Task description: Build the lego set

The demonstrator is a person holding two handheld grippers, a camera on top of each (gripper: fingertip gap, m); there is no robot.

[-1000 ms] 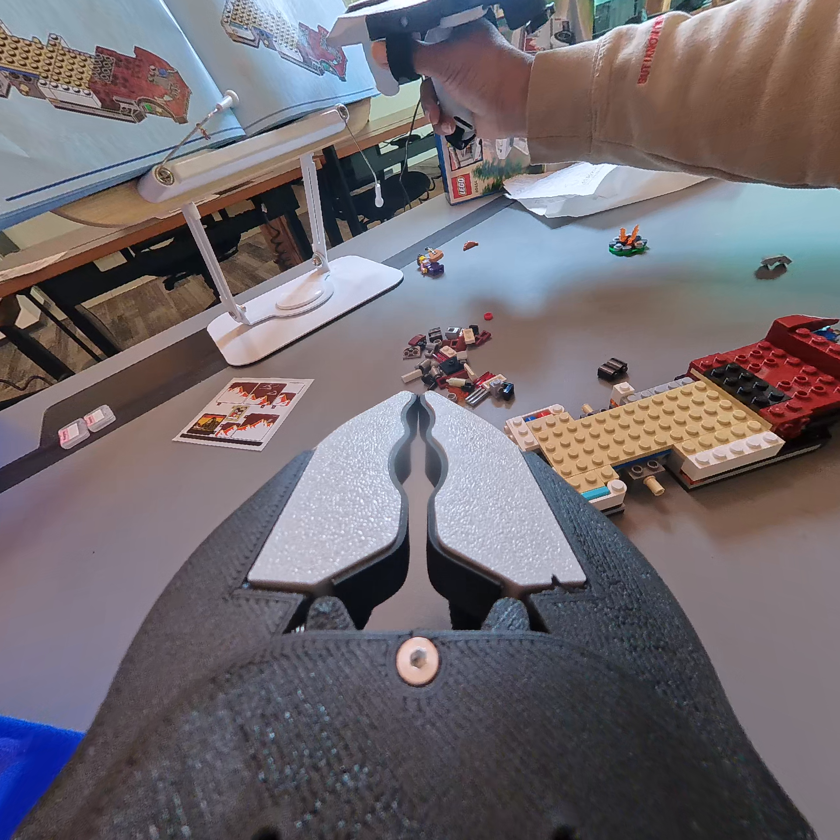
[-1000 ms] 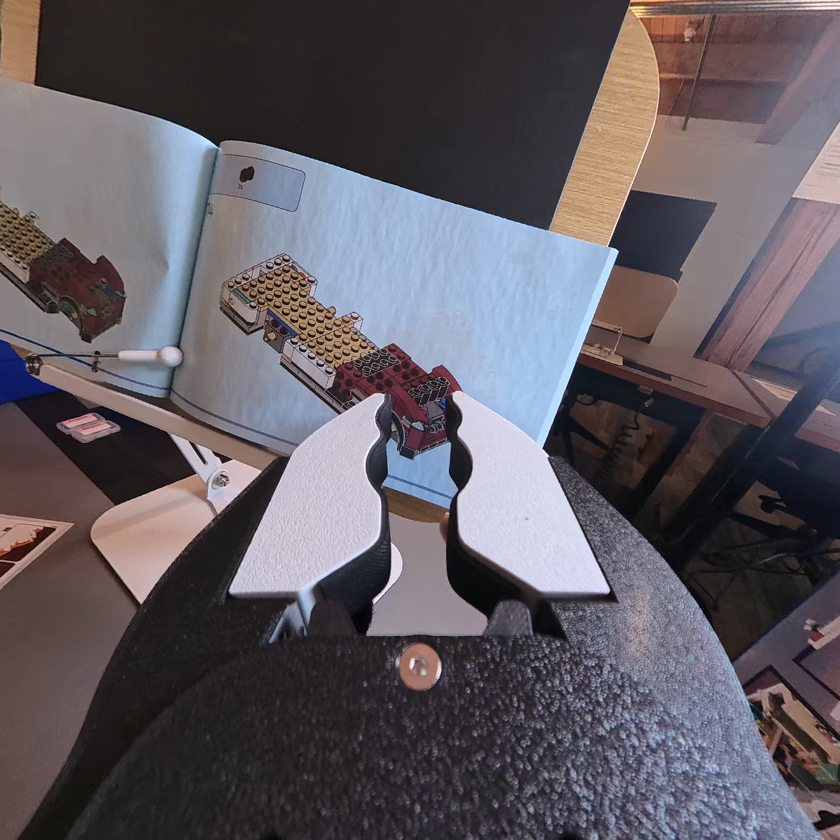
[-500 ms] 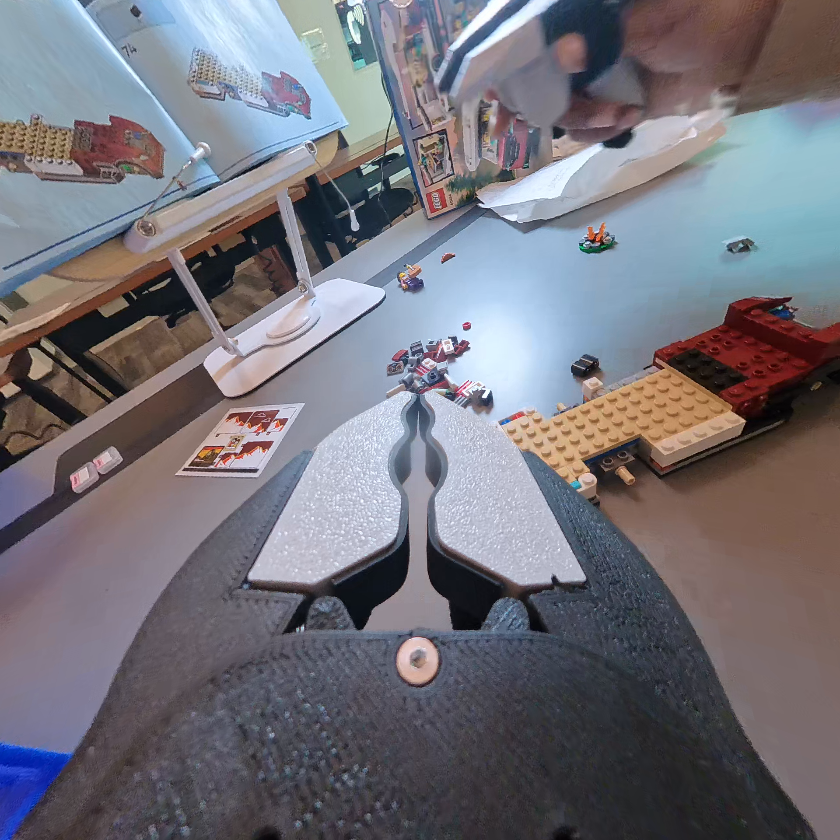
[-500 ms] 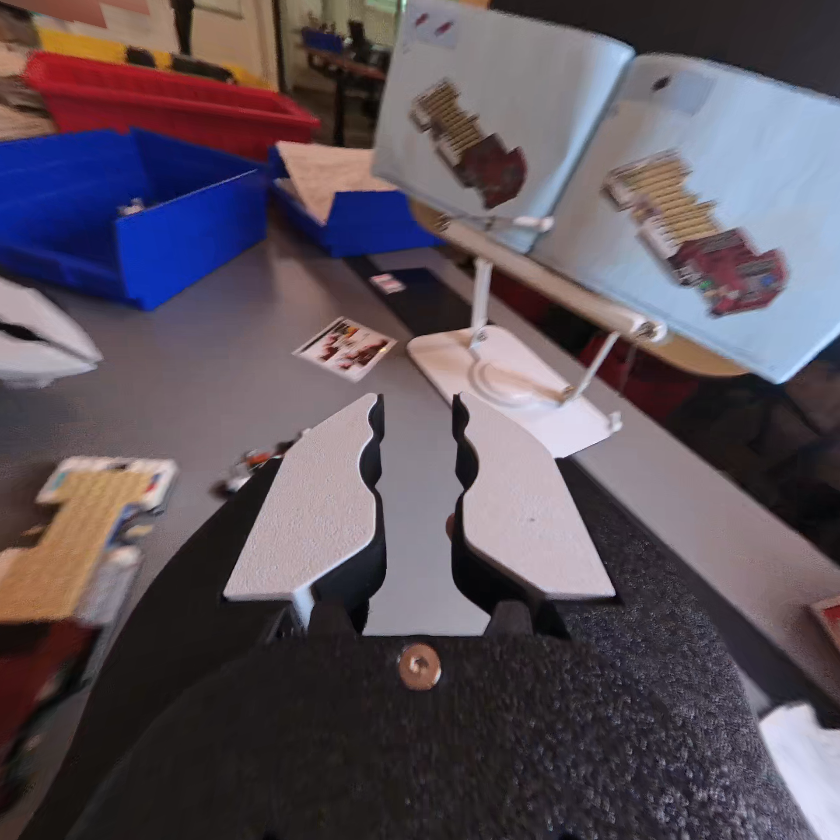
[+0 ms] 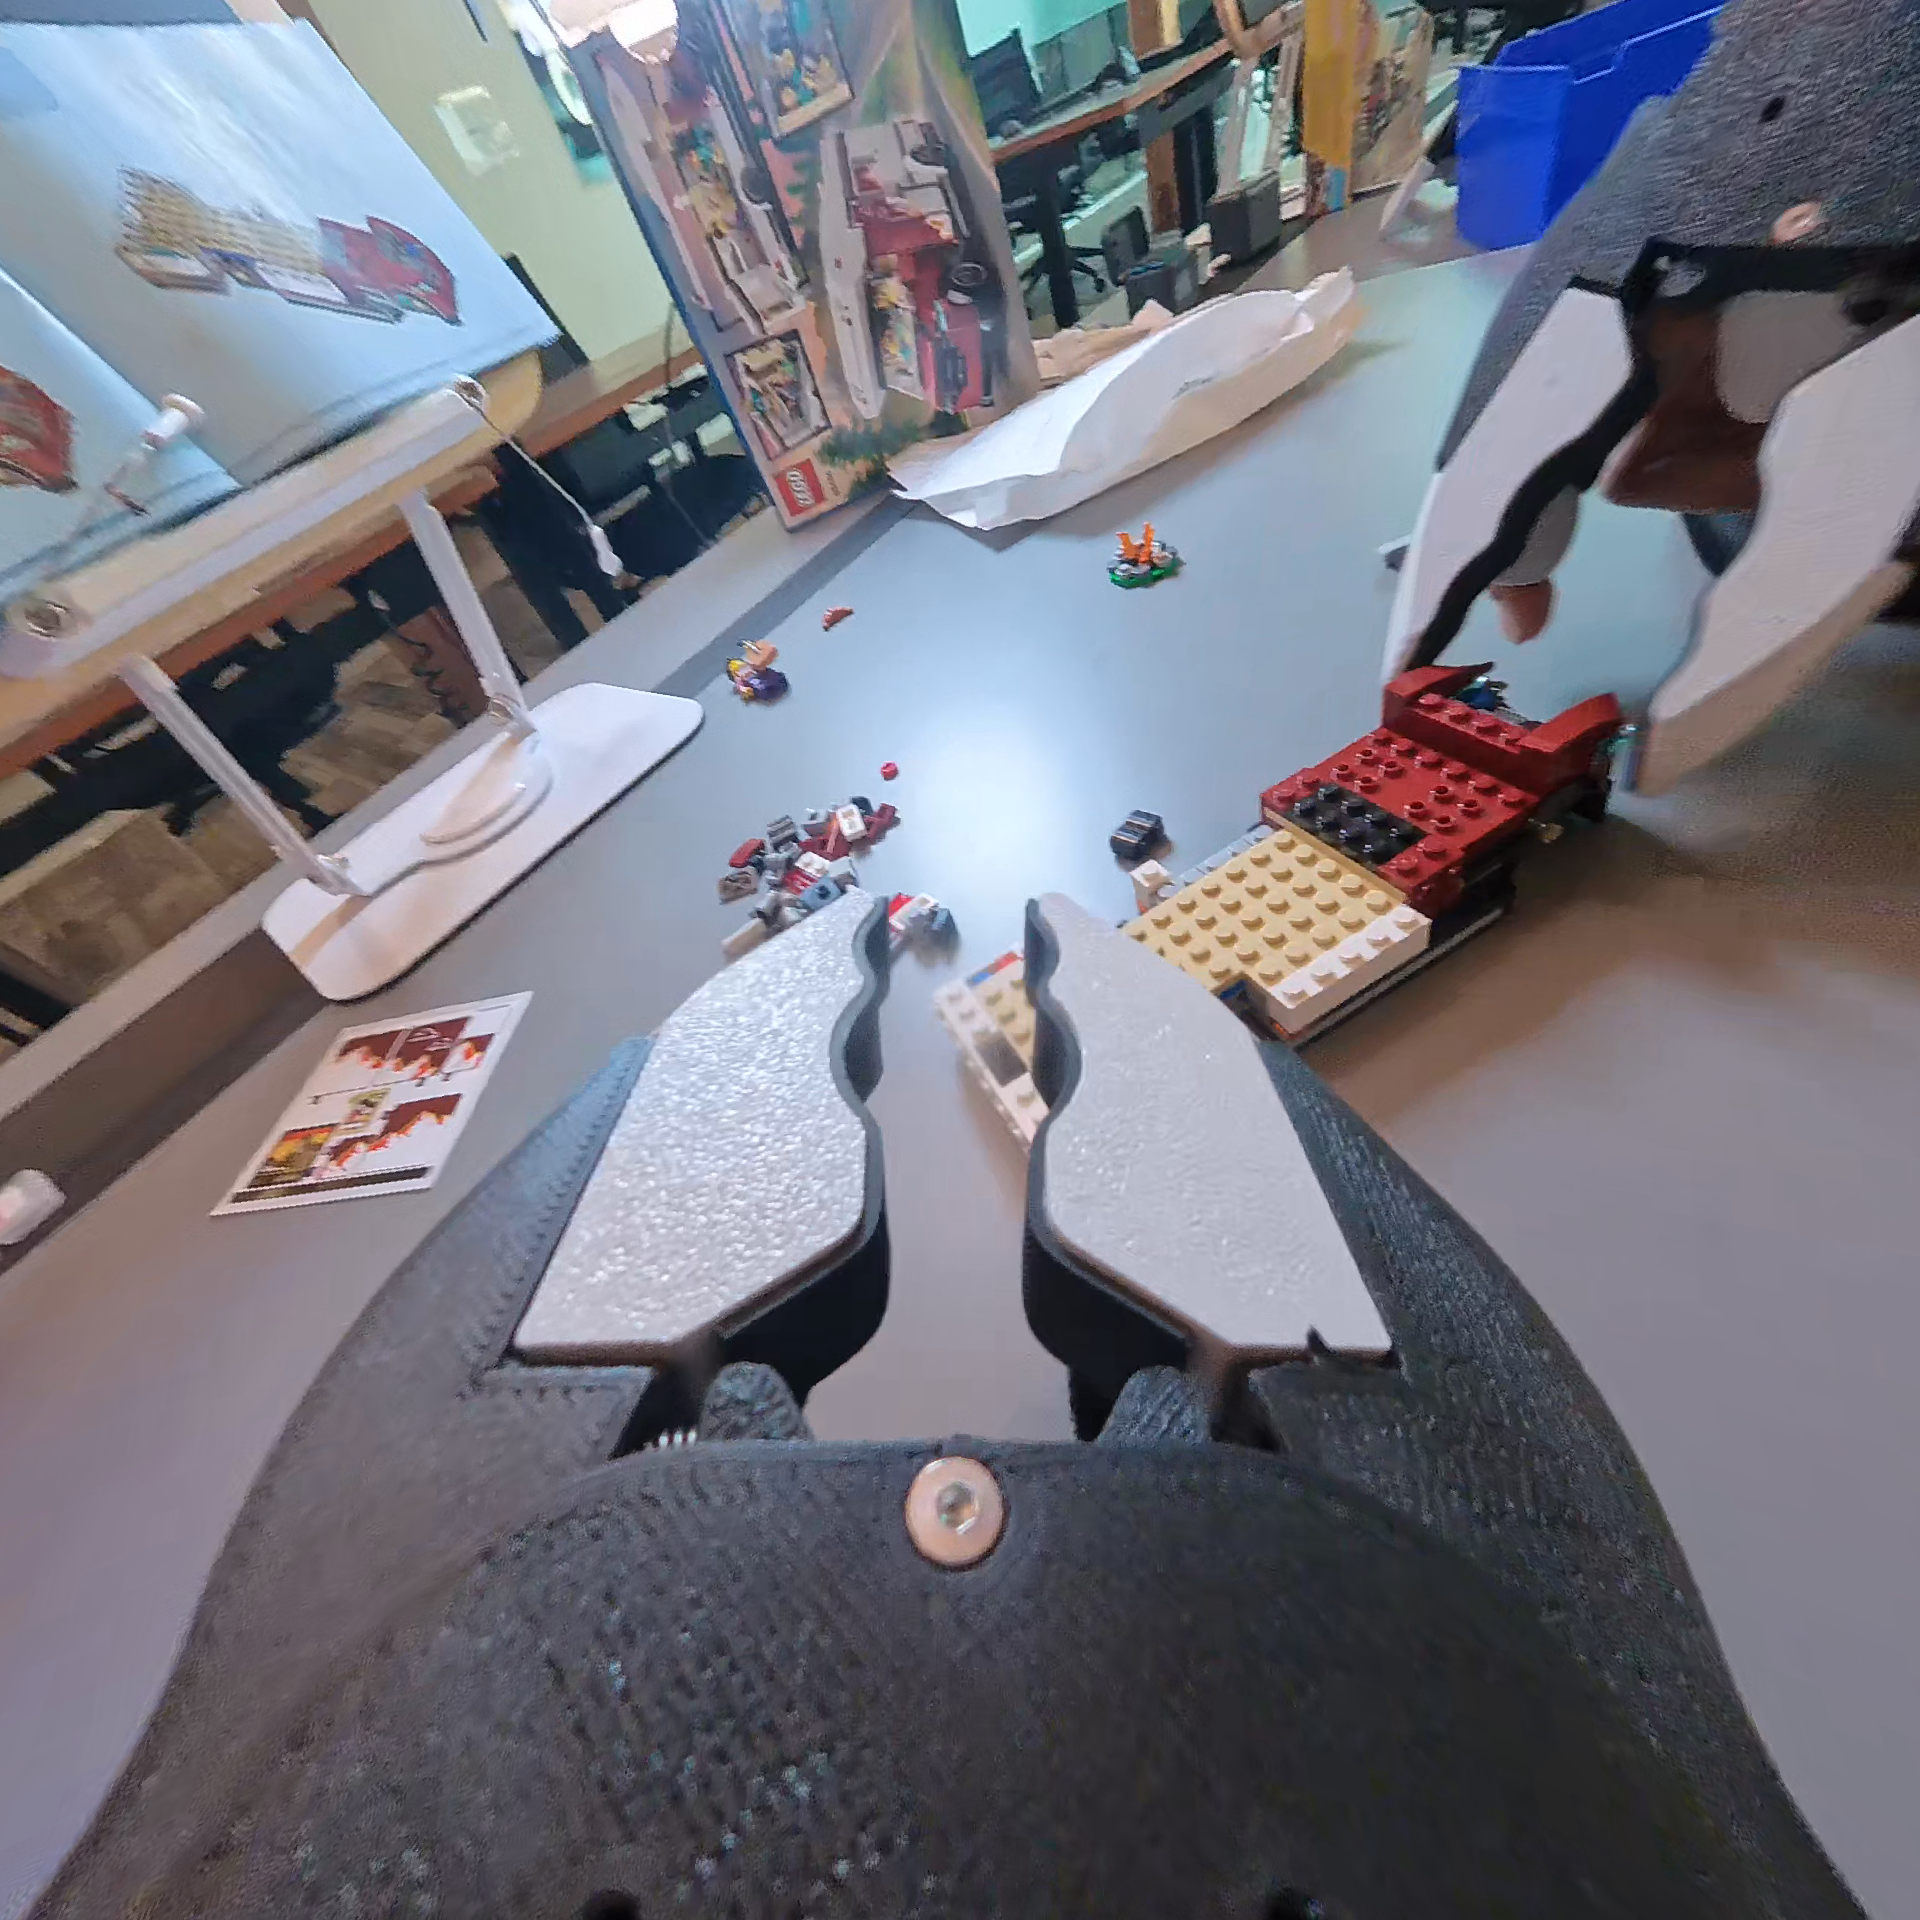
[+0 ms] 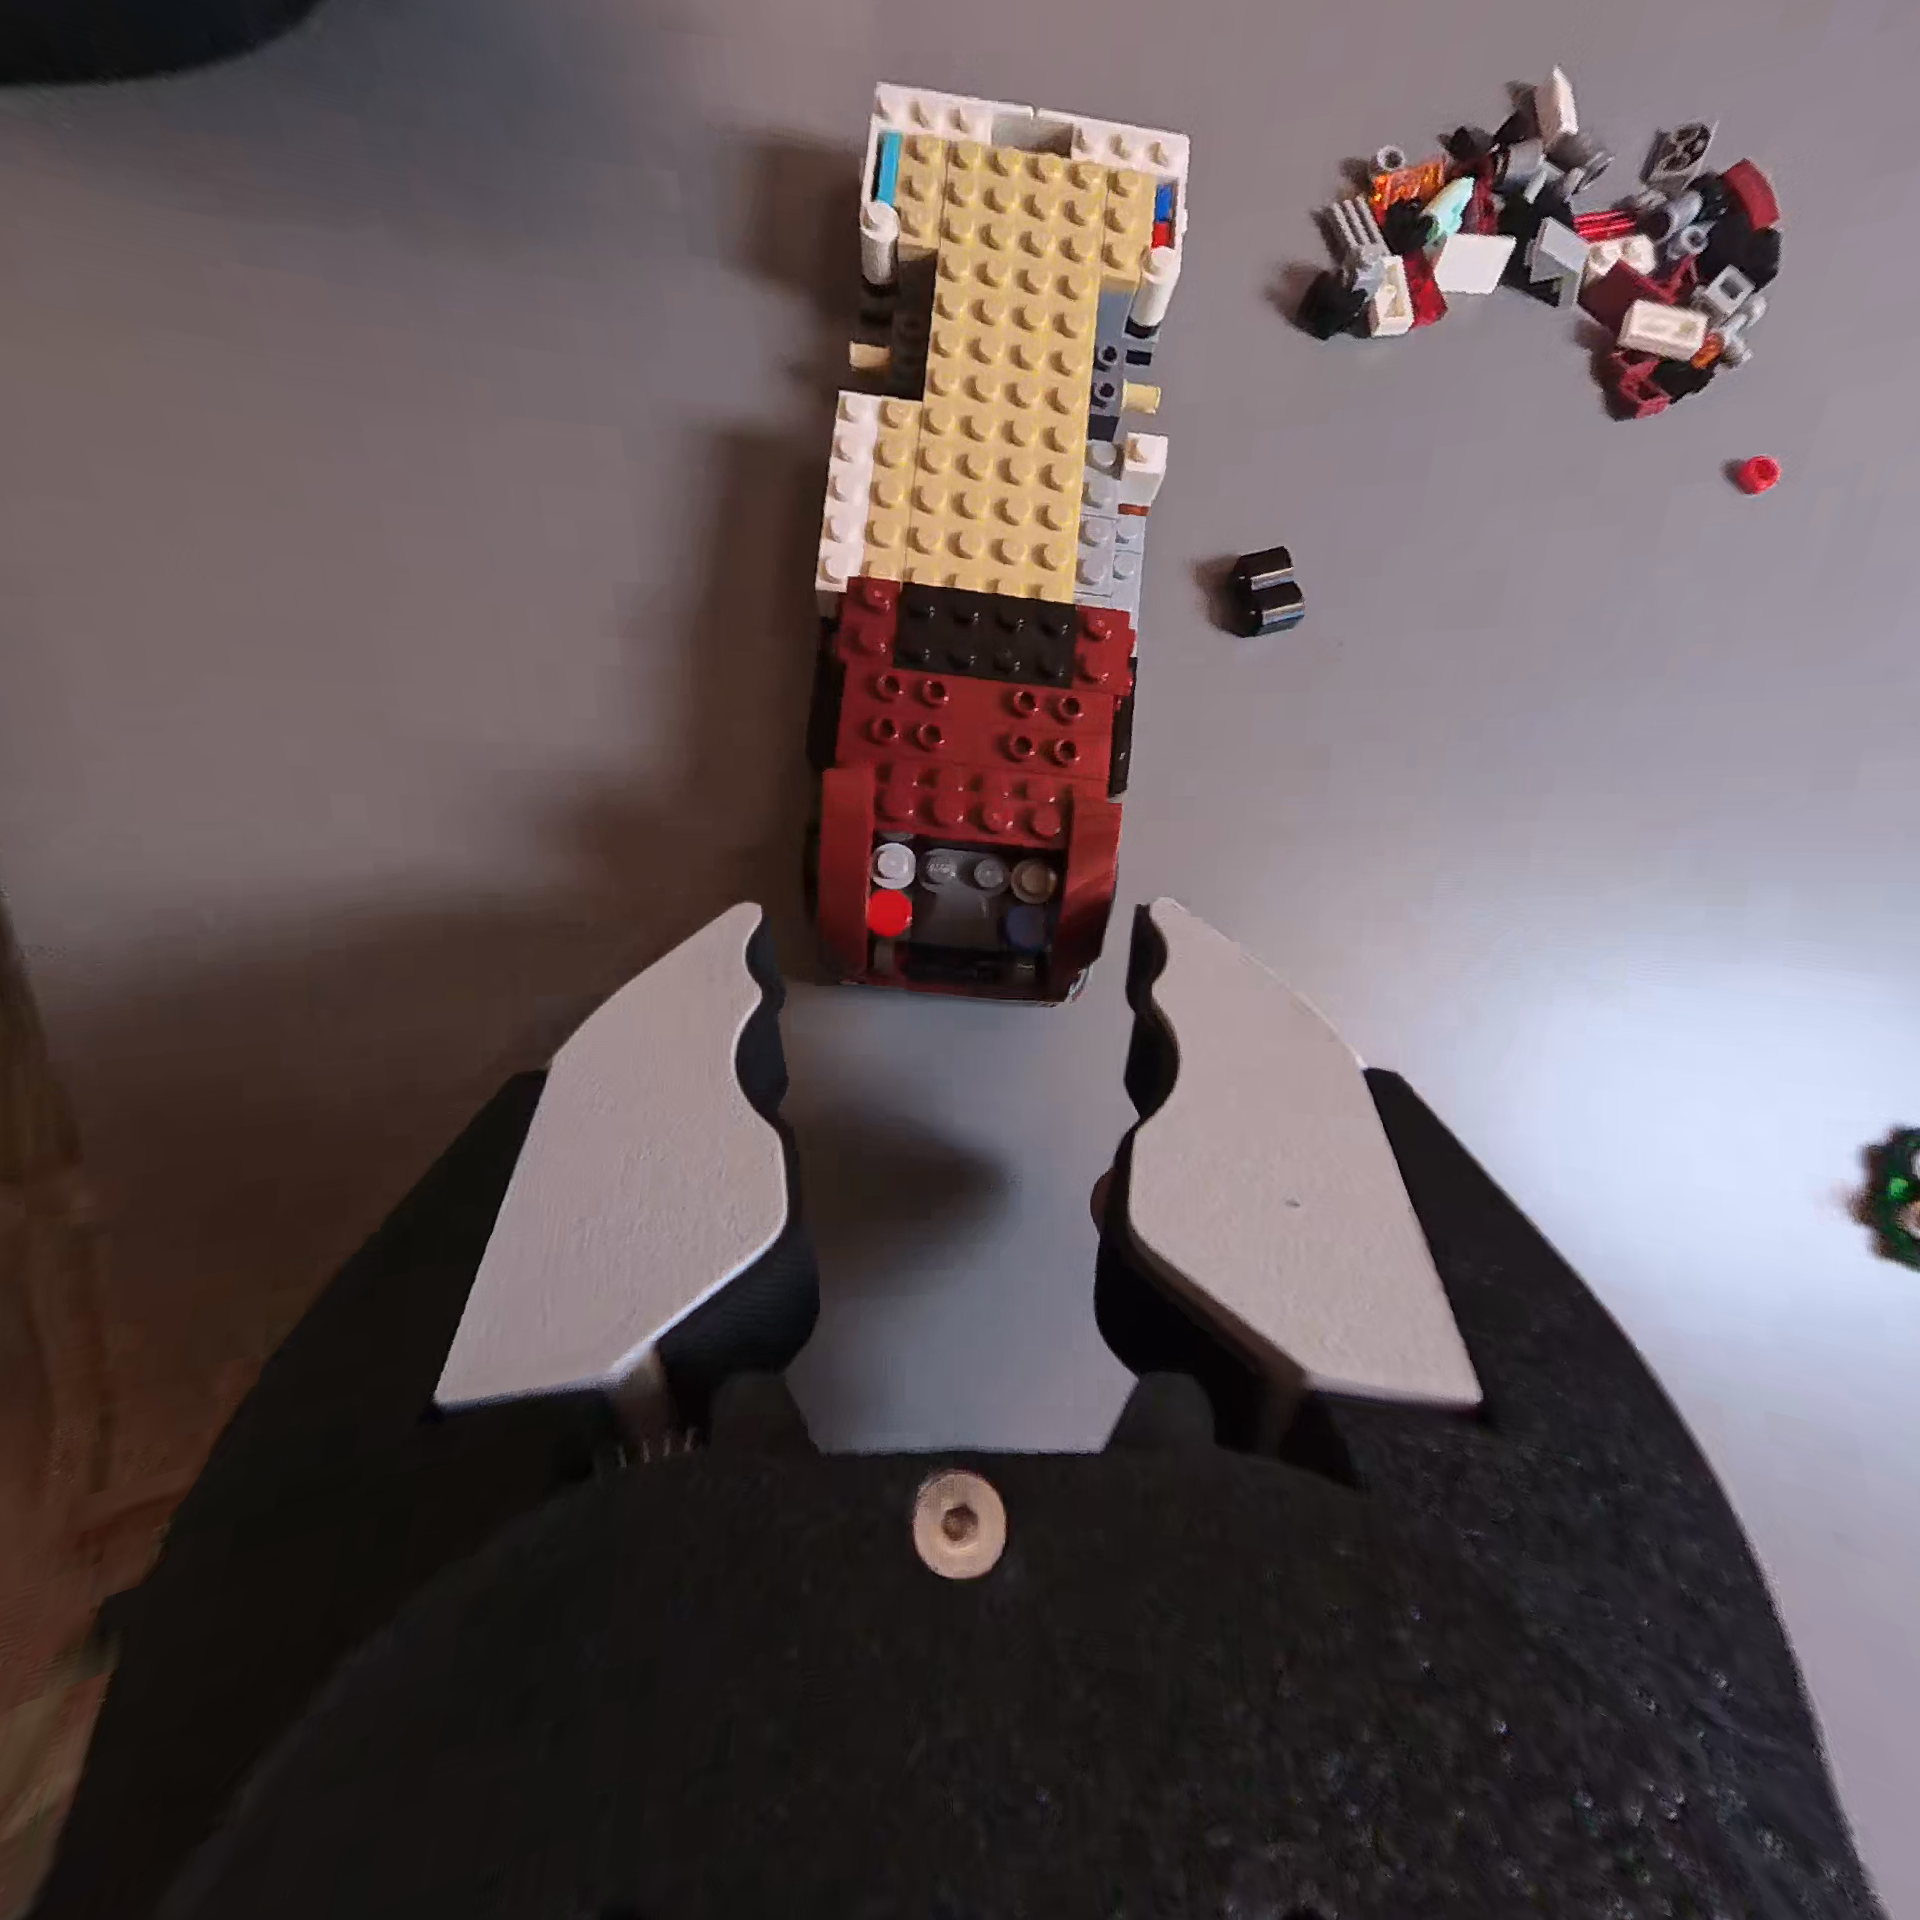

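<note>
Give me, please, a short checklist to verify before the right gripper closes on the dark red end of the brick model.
1. Right gripper fingers wide open, nothing held: ok.
2. Fingers straddle the dark red end of the brick model: ok.
3. Fingers touching its sides: not ok, gaps on both sides.
4. Left gripper holds nothing, fingers parted: ok.
5. Loose black brick clear of the fingers: ok.
6. Model flat on the grey table: ok.

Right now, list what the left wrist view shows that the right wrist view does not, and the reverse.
Left wrist view only: the booklet on its white stand, the sticker sheet, the box, the paper bag, a blue bin, the left gripper.

Right wrist view only: the round parts inside the model's dark red end.

Both: the brick model, loose bricks, black piece, grey table, and the right gripper, jaws open at the model's dark red end.
</note>
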